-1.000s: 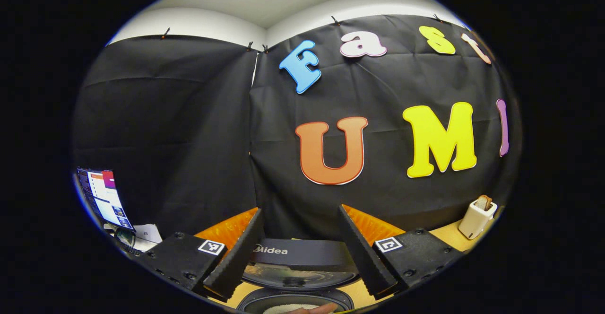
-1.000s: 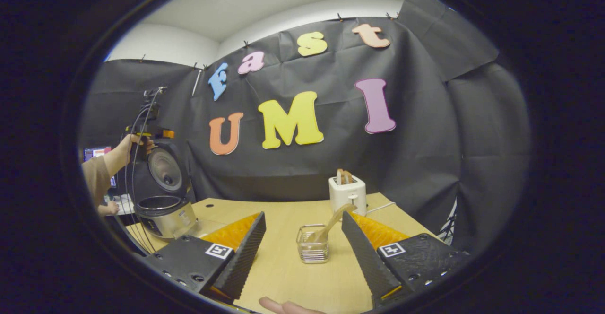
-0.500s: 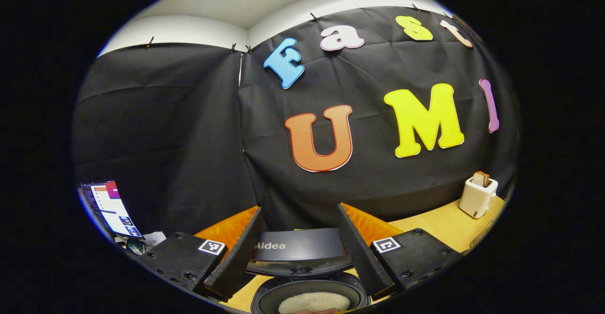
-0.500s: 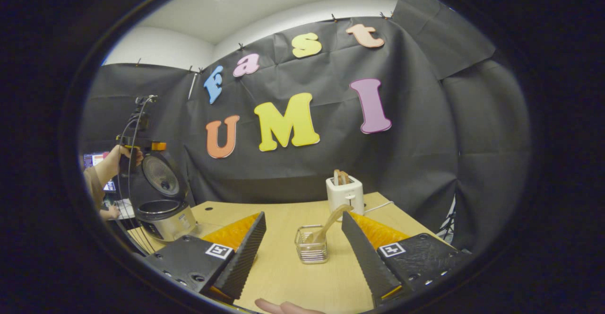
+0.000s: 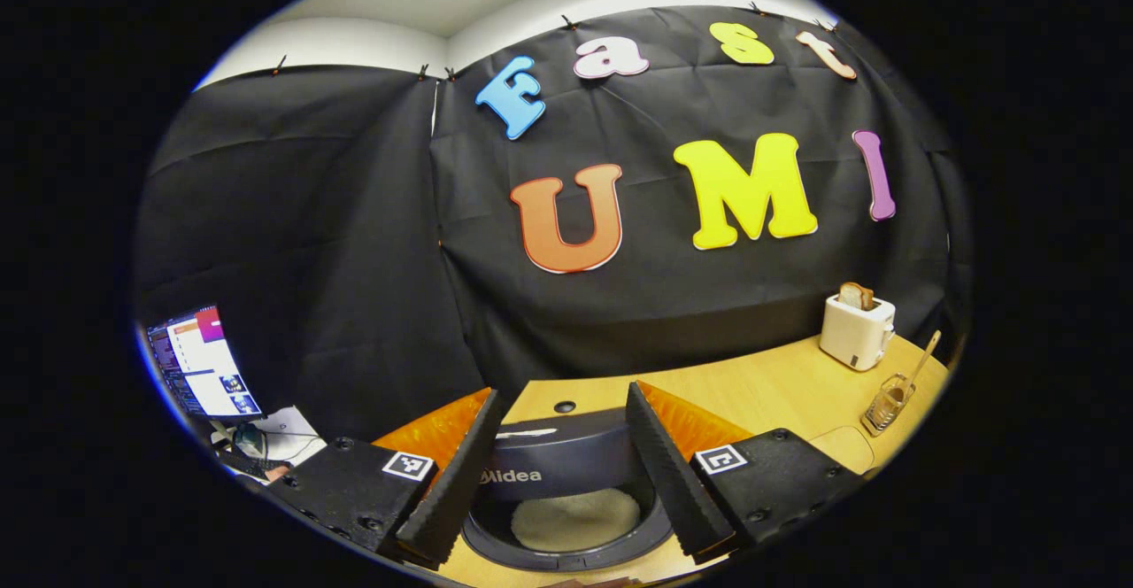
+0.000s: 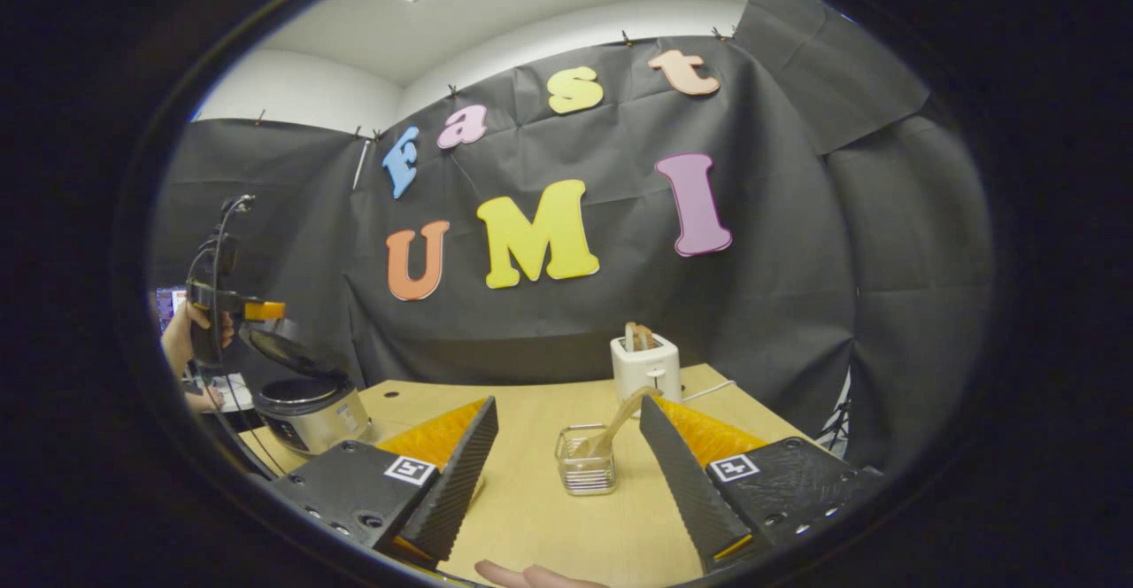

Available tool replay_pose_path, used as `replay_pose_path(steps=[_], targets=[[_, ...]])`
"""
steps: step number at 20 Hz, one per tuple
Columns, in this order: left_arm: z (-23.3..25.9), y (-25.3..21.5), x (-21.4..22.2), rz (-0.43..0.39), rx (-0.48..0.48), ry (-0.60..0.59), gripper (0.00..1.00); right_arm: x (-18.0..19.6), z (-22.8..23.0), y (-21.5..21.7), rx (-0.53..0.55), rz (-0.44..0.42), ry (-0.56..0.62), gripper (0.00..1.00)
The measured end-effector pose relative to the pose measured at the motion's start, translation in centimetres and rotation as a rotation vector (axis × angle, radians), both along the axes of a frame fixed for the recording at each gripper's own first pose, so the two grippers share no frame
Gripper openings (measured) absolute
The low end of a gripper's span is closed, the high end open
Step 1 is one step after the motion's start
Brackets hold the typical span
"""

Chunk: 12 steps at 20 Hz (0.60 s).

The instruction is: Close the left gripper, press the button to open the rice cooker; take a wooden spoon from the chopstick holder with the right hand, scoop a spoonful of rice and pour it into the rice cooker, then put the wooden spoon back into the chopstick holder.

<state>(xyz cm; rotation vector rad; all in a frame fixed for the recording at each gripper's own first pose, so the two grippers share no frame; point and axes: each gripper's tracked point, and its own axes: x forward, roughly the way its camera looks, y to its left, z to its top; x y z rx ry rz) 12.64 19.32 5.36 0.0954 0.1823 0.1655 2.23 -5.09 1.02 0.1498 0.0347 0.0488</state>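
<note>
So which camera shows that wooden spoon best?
The right gripper view: the wooden spoon leans in the chopstick holder between the right gripper fingers. In the left gripper view the spoon is small near the edge.

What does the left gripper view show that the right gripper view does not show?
Left gripper view: white rice inside the rice cooker, seen from above between the left gripper's open jaws.

Right gripper view: a hand holding the left gripper above the cooker, the cooker's metal side, its lid tilted over the pot, and the right gripper with open jaws.

Both: the wooden spoon standing in the chopstick holder, the toaster and the table.
</note>
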Motion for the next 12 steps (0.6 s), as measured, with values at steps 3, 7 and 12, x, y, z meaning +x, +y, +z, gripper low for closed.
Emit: replay_pose_path(steps=[3, 7, 12], targets=[[-3.4, -0.7, -2.1, -0.011, -0.075, 0.031, 0.92, 0.1, -0.4, 0.3, 0.009, 0.004, 0.02, 0.92], [-7.2, -1.4, -4.0, -0.006, -0.13, 0.044, 0.92, -0.3, 0.2, -0.2, -0.012, -0.014, 0.0, 0.92], [-11.0, -1.7, -5.8, 0.011, -0.123, 0.038, 0.92, -0.8, 0.8, -0.3, -0.005, -0.012, -0.019, 0.92]])
